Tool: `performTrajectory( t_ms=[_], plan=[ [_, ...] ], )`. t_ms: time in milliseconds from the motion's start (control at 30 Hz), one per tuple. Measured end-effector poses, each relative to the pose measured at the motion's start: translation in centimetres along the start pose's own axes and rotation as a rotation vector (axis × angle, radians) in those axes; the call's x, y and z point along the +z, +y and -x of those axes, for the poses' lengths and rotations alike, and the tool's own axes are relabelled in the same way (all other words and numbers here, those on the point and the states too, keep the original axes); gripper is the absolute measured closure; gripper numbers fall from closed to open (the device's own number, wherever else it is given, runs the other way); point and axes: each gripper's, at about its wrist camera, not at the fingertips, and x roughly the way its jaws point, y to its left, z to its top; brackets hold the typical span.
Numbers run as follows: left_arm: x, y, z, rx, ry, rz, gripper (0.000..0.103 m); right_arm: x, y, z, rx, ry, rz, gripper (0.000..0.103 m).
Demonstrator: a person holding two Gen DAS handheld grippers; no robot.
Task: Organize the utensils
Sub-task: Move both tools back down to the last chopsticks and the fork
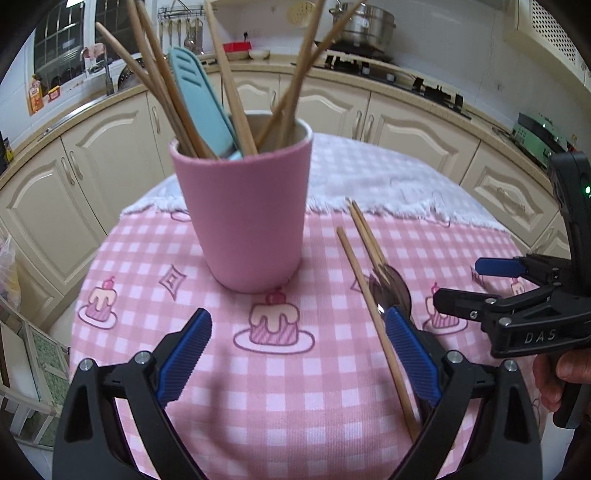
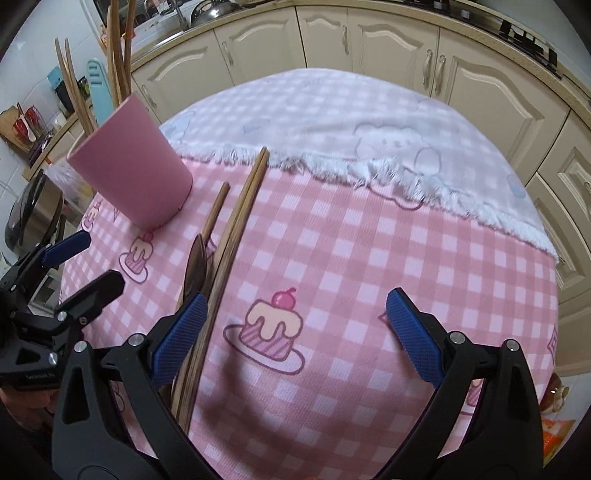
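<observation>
A pink cup (image 1: 242,214) stands on the checked tablecloth (image 1: 295,387) and holds several wooden chopsticks (image 1: 229,81) and a light blue utensil (image 1: 201,99). It also shows in the right wrist view (image 2: 133,162). Loose wooden chopsticks (image 1: 369,295) (image 2: 236,225) lie on the cloth to the cup's right, beside a dark spoon (image 1: 391,291) (image 2: 195,266). My left gripper (image 1: 299,354) is open and empty in front of the cup. My right gripper (image 2: 291,339) is open and empty, its left finger next to the loose chopsticks. Each gripper shows in the other's view: the right (image 1: 458,284), the left (image 2: 92,258).
A white fringed cloth (image 2: 369,129) covers the far half of the table. Cream kitchen cabinets (image 1: 332,107) and a counter with a steel pot (image 1: 365,26) curve behind the table. The table's edge drops off at left (image 1: 85,280).
</observation>
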Motion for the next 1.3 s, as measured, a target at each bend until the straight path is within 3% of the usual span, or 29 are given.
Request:
performTrajectory(
  t_ms=[267,433,700,1300],
  plan=[
    [-0.7,-1.4,-1.9,-0.031,0.059,-0.033,0.010,-0.5,0.2,-0.7,-0.021,0.021,0.018,0.007],
    [-1.2,-2.1,-3.2,-0.003,0.095,-0.074,0.010,-0.7,-0.1,-0.6,-0.008,0.026,0.015,0.007],
    [-1.8,-2.2,-3.1,-0.008,0.076,-0.104,0.010,-0.8,1.5,-1.5,-0.016,0.045,0.065,0.007],
    [-1.4,-1.9,-2.6,0.060,0.058,-0.185,0.010,1.2,3.1,-3.7,-0.160,0.112,0.107,0.006]
  ],
)
